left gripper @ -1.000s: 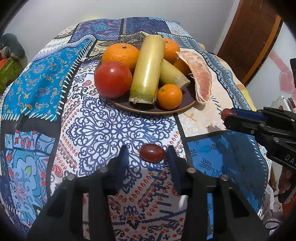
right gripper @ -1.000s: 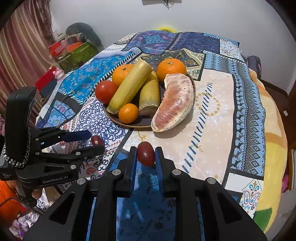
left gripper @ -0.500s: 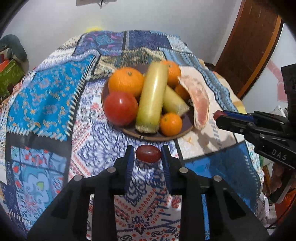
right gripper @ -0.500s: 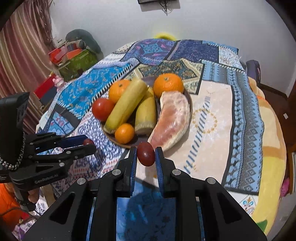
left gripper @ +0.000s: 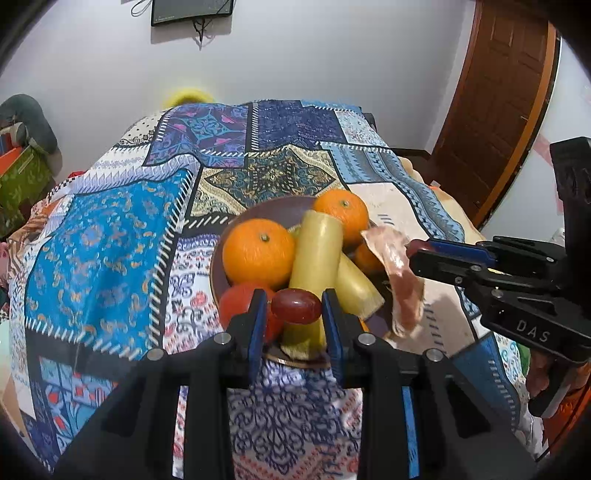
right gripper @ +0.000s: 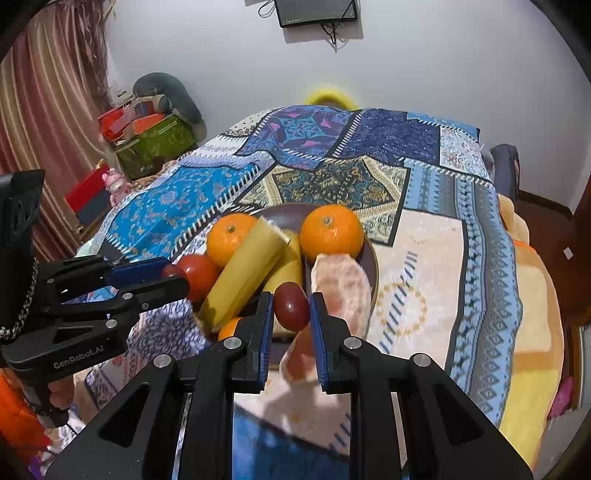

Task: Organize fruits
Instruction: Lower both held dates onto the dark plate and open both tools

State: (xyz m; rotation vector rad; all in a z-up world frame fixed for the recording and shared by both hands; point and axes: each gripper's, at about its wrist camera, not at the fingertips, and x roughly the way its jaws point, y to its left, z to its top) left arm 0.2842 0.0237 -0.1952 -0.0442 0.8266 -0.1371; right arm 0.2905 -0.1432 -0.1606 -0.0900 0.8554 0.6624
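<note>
A brown plate (left gripper: 275, 209) (right gripper: 286, 216) on the patchwork cloth holds oranges (left gripper: 258, 252) (right gripper: 330, 231), a red tomato (left gripper: 236, 306) (right gripper: 197, 275), yellow banana pieces (left gripper: 317, 253) (right gripper: 245, 273) and a peeled pomelo segment (left gripper: 400, 284) (right gripper: 341, 291). My left gripper (left gripper: 295, 314) is shut on a dark red grape (left gripper: 296, 305), held above the plate's near edge. My right gripper (right gripper: 291, 314) is shut on another dark red grape (right gripper: 291, 306), held above the plate beside the pomelo. Each gripper shows in the other's view (left gripper: 415, 251) (right gripper: 173, 275).
The patchwork cloth (left gripper: 110, 229) (right gripper: 424, 236) covers a bed-like surface. A brown door (left gripper: 491, 96) stands at the right. A green box with clutter (right gripper: 155, 142) and a curtain (right gripper: 44, 110) are at the left. A wall screen (right gripper: 317, 11) hangs behind.
My left gripper closed on the grape that lay on the cloth and lifted it. Both grippers rose and moved toward the plate with their grapes.
</note>
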